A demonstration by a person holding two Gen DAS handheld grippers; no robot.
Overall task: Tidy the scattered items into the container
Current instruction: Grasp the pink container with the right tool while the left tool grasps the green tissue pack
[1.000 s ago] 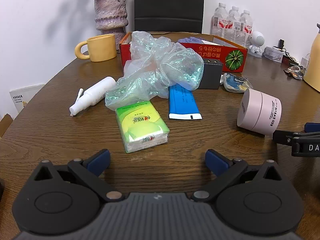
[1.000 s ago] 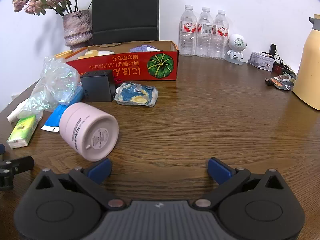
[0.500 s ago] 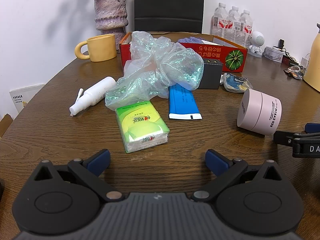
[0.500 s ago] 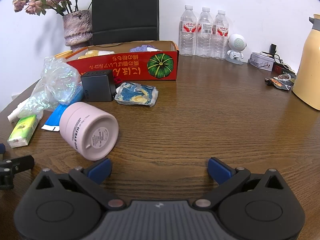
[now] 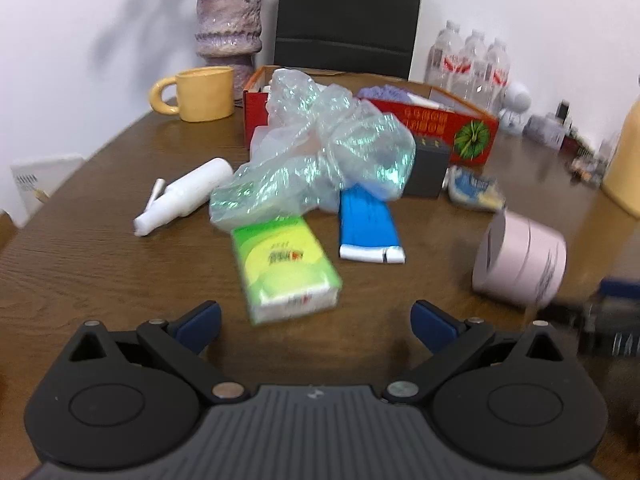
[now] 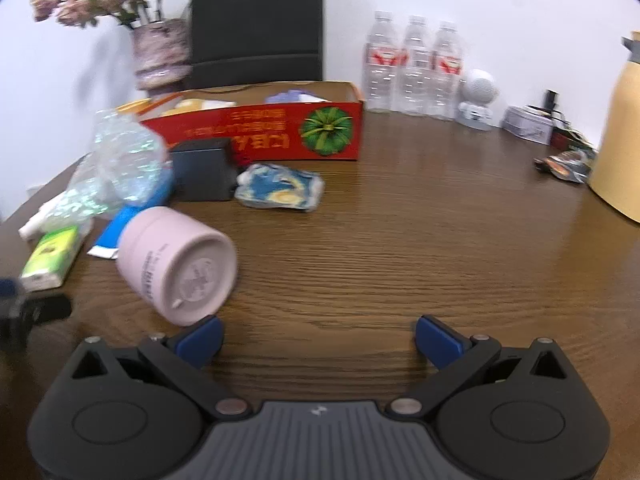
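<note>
A red cardboard box [image 5: 440,128] [image 6: 260,136] stands at the back of the wooden table with some items inside. In front of it lie a crumpled clear plastic bag [image 5: 320,152], a white spray bottle [image 5: 184,196], a green tissue pack [image 5: 284,268] [image 6: 50,256], a blue tube [image 5: 368,220], a black block [image 5: 430,168] [image 6: 204,168], a blue-yellow packet [image 5: 476,188] [image 6: 280,186] and a pink jar on its side [image 5: 520,260] [image 6: 178,264]. My left gripper [image 5: 316,320] is open, just short of the tissue pack. My right gripper [image 6: 318,340] is open, its left finger beside the pink jar.
A yellow mug [image 5: 196,94] and a purple vase [image 5: 228,28] stand at the back left. Three water bottles [image 6: 414,68], a small white robot figure [image 6: 478,100], a tin and a yellow jug [image 6: 616,152] stand at the back right. A black chair [image 5: 348,20] is behind the box.
Both grippers have moved forward: the left one closer to the tissue pack, the right one closer to the pink jar. Both stay open.
</note>
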